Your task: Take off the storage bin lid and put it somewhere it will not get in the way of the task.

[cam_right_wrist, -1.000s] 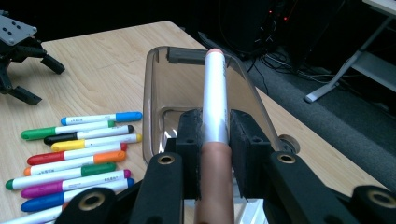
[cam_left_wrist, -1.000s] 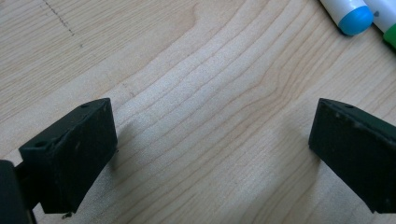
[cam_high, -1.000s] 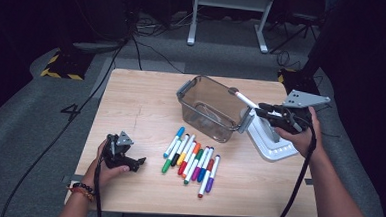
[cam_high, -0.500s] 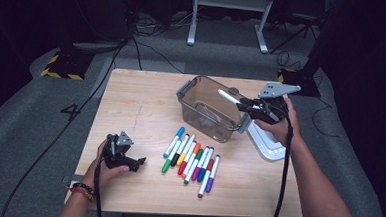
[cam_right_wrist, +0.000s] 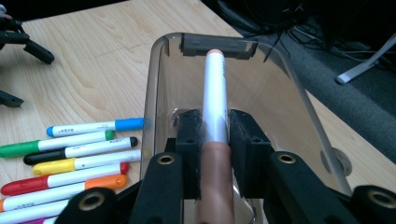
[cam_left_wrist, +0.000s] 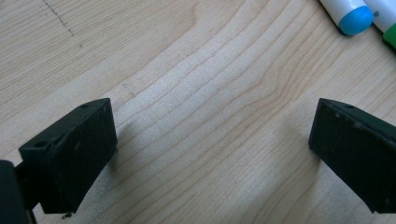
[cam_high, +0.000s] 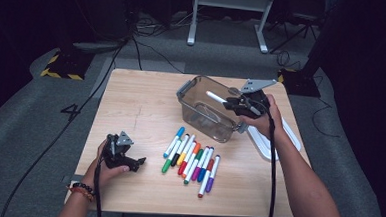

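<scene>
Jaws of your left gripper [cam_high: 139, 162] stand wide apart with nothing between them, low over the bare wooden table [cam_high: 131, 105] at its near left, just where it sat a second ago; in the left gripper view a blue cap and a green one edge in at the top right. To the right of it the row of markers [cam_high: 190, 161] lies side by side on the wood, unmoved. Further right, the clear plastic bin [cam_high: 208, 114] stands open-topped. Your right gripper [cam_high: 227, 103] is clamped on a white marker with a brown cap [cam_right_wrist: 215, 121], and it has travelled left since the earlier frames, from over the white lid [cam_high: 271, 145] at the table's right edge to above the bin. The marker now points out over the bin's opening, held level above it, not touching the walls.
</scene>
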### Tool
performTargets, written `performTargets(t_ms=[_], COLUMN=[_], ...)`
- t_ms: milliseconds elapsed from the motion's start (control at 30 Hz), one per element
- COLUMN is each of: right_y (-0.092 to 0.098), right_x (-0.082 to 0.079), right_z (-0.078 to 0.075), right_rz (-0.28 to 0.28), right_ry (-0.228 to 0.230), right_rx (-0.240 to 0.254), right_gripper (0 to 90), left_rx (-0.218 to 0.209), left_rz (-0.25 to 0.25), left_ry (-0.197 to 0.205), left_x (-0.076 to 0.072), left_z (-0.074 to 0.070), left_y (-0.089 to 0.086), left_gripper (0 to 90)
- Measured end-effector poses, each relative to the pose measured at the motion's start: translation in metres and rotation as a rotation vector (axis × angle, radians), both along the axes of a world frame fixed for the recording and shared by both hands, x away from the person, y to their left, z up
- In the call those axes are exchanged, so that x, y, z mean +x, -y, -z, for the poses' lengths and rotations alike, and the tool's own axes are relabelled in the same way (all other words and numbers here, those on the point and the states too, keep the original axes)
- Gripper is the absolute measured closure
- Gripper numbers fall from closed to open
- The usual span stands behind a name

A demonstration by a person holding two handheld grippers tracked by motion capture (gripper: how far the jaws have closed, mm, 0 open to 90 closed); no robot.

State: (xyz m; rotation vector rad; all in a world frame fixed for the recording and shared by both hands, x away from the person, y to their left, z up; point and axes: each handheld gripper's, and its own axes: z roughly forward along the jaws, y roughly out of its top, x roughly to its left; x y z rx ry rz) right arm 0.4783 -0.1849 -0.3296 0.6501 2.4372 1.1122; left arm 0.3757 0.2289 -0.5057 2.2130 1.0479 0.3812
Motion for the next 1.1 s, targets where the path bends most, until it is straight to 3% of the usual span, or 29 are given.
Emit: performTargets(t_ms=[567,767,1100], right_y=[-0.031,-0.037,-0.046], right_x=[0.028,0.037,0.045], right_z=[0.031,0.041,0.050], right_rz=[-0.030,-0.050,-0.073], right_ry=[-0.116,-0.161,-0.232], right_rx=[-0.094,-0.174,-0.258], right_gripper=[75.0,74.9,74.8], left_rx=[0.000,0.000,0.000], left_rz=[0.000,0.001,0.002], left_ry=[0.000,0.000,0.000], left_x=[0.000,0.000,0.000], left_z=[0.000,0.000,0.000], left_y=[0.000,0.000,0.000], left_gripper=[1.3,1.3,1.3])
